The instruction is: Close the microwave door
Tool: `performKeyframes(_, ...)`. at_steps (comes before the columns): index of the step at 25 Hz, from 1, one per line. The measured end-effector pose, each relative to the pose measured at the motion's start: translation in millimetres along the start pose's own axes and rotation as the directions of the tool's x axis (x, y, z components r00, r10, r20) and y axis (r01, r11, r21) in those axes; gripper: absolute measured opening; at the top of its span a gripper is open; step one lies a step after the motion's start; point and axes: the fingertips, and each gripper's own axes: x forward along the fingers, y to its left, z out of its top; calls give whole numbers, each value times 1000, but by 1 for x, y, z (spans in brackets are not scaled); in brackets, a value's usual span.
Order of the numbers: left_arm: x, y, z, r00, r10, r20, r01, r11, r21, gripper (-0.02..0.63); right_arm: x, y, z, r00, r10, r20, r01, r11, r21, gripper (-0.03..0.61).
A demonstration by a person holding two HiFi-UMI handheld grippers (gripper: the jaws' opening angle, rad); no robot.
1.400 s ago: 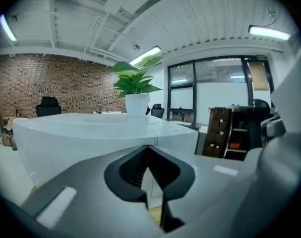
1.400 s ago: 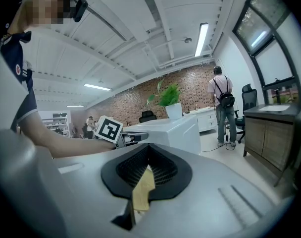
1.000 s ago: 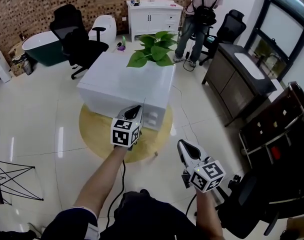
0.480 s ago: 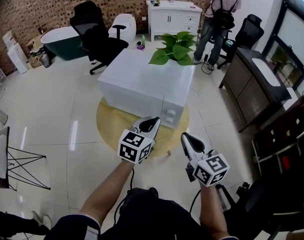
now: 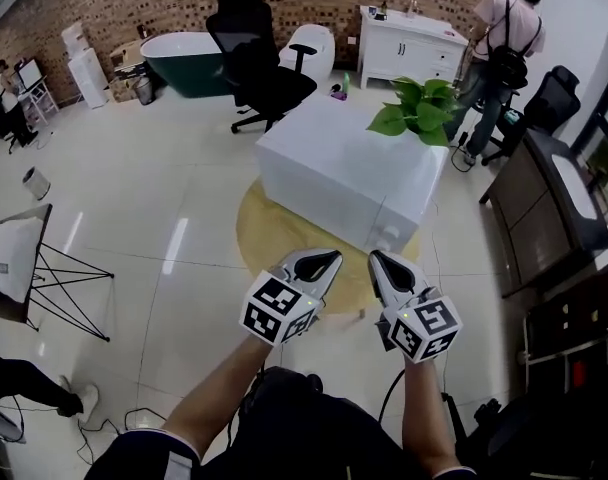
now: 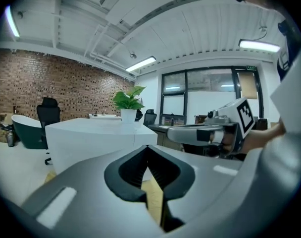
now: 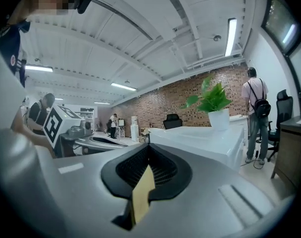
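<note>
I'm looking down over a wide pale tiled floor (image 5: 154,198), and the white microwave (image 5: 334,173) is sitting out ahead of me, right of centre, on a round yellow base (image 5: 274,238). I cannot tell whether that base is a mat or a low tabletop. The microwave's front face is looking flush, with a narrow control strip at its right end facing me. A black office chair (image 5: 259,63) is standing behind it, and a leafy green plant (image 5: 419,108) is resting on the far corner of its top. I'm holding both tools side by side over the near edge of the yellow round, short of the microwave and not touching it. The left gripper (image 5: 329,258) has its jaws pressed together with nothing between them, and the right gripper (image 5: 377,258) is closed and empty too.
</note>
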Motion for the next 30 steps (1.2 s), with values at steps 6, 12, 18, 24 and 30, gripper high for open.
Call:
performKeyframes(6, -20, 11, 2, 998, 53, 15, -53, 999, -12, 12, 20, 17, 5, 998, 63, 4, -63, 998, -18, 2)
performKeyframes(12, -30, 16, 1, 997, 77, 16, -77, 997, -18, 12, 30, 25, 7, 996, 86, 4, -86, 996, -30, 0)
performKeyframes(18, -35, 16, -2, 996, 89, 13, -89, 996, -27, 12, 33, 30, 6, 995, 99, 1, -99, 994, -37, 0)
performKeyframes(24, -39, 15, -3, 995, 96, 13, -95, 995, -30, 12, 33, 34, 7, 994, 112, 5, -111, 993, -37, 0)
performKeyframes(30, -43, 15, -3, 995, 100, 12, -100, 994, -33, 12, 35, 38, 9, 993, 117, 12, -117, 992, -40, 0)
